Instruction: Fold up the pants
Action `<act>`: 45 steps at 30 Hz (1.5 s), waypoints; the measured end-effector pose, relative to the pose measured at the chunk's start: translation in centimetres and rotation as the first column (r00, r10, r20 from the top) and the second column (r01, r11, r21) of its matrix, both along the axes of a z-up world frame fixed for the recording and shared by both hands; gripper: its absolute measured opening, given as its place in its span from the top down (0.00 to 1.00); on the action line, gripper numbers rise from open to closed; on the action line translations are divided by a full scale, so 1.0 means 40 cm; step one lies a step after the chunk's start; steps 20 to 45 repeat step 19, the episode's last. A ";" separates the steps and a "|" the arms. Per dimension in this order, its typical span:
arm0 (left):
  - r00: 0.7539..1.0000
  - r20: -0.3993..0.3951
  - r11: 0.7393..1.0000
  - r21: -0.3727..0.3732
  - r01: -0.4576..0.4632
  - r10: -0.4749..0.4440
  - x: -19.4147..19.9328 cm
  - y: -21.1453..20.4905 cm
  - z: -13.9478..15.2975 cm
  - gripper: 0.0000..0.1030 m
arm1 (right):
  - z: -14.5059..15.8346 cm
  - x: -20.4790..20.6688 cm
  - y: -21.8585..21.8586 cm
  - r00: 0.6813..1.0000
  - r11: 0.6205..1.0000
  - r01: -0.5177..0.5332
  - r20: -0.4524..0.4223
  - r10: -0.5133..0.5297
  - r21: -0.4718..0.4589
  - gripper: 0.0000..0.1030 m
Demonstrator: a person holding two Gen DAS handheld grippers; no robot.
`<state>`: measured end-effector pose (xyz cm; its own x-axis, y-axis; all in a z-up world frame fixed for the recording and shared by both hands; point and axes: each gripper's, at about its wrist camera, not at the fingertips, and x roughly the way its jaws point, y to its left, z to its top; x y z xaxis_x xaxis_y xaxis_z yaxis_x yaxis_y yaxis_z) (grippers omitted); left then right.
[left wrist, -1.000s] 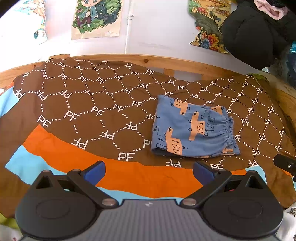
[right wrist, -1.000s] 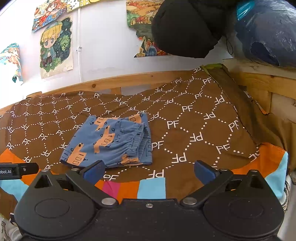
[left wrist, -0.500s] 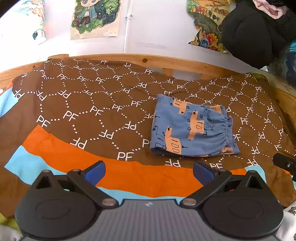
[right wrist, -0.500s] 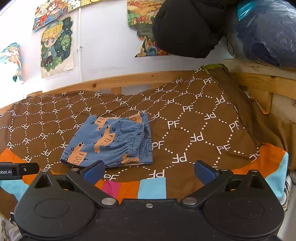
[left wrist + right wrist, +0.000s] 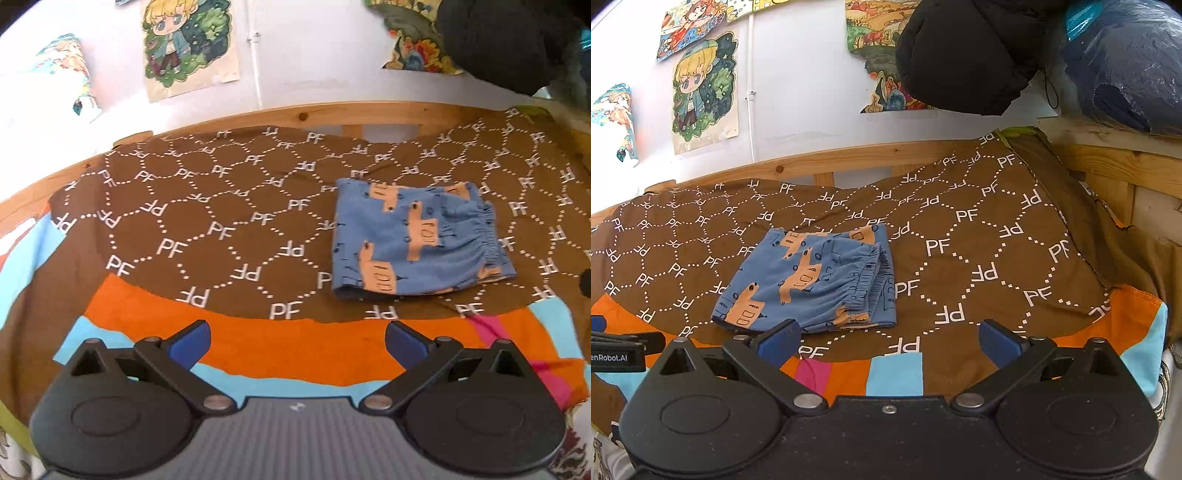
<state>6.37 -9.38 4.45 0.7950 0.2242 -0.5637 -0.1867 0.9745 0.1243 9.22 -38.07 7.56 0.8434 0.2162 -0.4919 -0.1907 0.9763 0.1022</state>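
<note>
Left wrist: left tongs [image 5: 297, 338] apart, empty; pants [image 5: 417, 242] folded on bed [image 5: 221, 236], toward its right side.
Right wrist: right tongs [image 5: 888, 341] apart, empty, near front hem. Best: square loose edges, press flat.

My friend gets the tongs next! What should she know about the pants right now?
Left tongs: open, holding nothing, hovering over the orange stripe in front of the pants.
Right tongs: open, holding nothing, just short of the pants' near edge.
The small blue pants with tan animal prints lie folded in a neat stacked rectangle on the brown blanket with white PF letters, elastic waistband on the right side.
Done: the folding looks finished.
Left: probably nothing, maybe smooth the slightly uneven layers at the waistband.
</note>
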 end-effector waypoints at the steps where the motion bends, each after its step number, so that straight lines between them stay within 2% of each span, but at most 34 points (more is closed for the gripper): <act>1: 1.000 0.000 1.000 -0.001 0.004 -0.004 0.000 -0.001 0.001 0.00 | -0.001 0.000 0.000 1.000 1.000 0.000 0.000 0.000 0.000 0.01; 45: 1.000 0.005 1.000 0.008 0.003 -0.003 0.004 0.004 0.004 0.00 | 0.000 0.001 0.000 1.000 1.000 -0.001 -0.001 0.001 -0.001 0.01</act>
